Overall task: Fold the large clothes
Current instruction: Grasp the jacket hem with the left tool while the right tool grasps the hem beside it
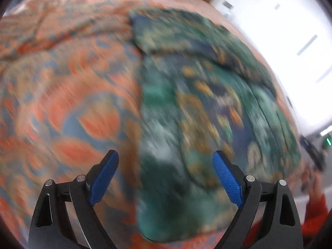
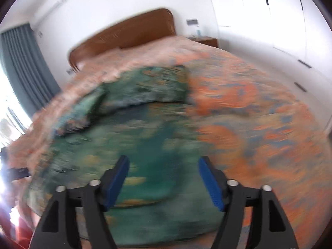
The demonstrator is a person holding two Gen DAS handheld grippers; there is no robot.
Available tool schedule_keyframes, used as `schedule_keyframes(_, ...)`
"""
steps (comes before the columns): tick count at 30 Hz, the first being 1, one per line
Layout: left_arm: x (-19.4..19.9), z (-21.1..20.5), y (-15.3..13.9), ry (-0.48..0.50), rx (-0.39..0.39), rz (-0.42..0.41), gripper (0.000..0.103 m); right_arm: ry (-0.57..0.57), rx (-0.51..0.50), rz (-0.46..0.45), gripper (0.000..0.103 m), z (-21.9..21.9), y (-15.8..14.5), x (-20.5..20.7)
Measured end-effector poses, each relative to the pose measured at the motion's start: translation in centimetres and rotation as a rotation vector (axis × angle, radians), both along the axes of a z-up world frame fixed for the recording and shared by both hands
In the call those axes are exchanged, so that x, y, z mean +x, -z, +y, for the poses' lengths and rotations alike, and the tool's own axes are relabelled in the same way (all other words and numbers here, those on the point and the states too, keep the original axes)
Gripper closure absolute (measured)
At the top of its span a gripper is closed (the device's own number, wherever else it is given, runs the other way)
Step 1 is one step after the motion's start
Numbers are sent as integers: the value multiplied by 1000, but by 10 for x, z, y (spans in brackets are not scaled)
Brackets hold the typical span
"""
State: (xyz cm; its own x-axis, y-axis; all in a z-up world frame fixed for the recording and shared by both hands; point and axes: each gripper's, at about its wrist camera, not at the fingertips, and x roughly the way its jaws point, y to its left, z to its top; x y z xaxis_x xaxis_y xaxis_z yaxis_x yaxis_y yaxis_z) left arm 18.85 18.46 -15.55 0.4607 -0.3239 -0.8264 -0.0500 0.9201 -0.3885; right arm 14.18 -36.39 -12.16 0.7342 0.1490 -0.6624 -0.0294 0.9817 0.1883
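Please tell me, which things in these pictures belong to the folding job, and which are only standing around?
Belong to the job:
green patterned garment
left gripper, jaws open
right gripper, jaws open

Only around:
orange bedspread
brown headboard
grey curtain
bedside table

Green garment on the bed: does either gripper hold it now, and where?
Nothing is held. The left gripper and right gripper are open above the green garment.

Each hand-held gripper is built from matte black angular arms with triangular cut-outs, fastened by round silver screws. The left gripper (image 1: 166, 167) and the right gripper (image 2: 164, 170) are both tipped with textured bright blue pads (image 1: 227, 178). A red sleeve (image 1: 315, 217) is worn by the person
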Motion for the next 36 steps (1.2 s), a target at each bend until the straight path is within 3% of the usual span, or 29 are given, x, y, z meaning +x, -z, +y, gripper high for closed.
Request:
schedule_keyframes(3, -3, -18, 10, 54, -36, -3, 9, -22, -52, 125, 28, -33, 13, 21)
schedule_keyframes(5, 2, -26, 15, 74, -77, -1, 5, -64, 7, 200, 28, -47, 24, 32)
schedule_keyframes(9, 8, -34, 20, 74, -104, 21, 9, -165, 139, 294, 28, -47, 43, 53)
schedule_keyframes(11, 6, -37, 15, 90, -90, 24, 23, -193, 191, 329, 28, -47, 50, 61)
schedule_keyframes(12, 3, -39, 12, 100, -73, 24, 26, -208, 230, 359, 29, -48, 53, 64)
schedule_keyframes(13, 0, -41, 9, 116, -52, 22, 32, -221, 260, 377, 42, -45, 55, 64)
schedule_keyframes(15, -6, -43, 7, 138, -23, 25, 44, -322, 331, 435, 55, -35, 57, 62)
schedule_keyframes(17, -6, -46, 4, 156, 3, 28, 72, -356, 244, 420, 71, -19, 52, 55)
schedule_keyframes(18, -6, -45, 2, 157, 1, 28, 77, -364, 208, 403, 80, -11, 48, 53)
schedule_keyframes(20, -7, -41, -7, 145, -20, 22, 85, -358, 220, 377, 85, -2, 39, 49)
schedule_keyframes(25, -28, -22, -33, 123, -52, -19, 87, -375, 315, 286, 87, 13, 0, 36)
schedule_keyframes(29, -53, -25, -34, 128, -30, 5, 87, -435, 329, 250, 87, 28, -26, 19)
schedule_keyframes(36, -111, -37, -17, 141, -39, 77, 86, -438, 272, 286, 87, 7, -23, -33)
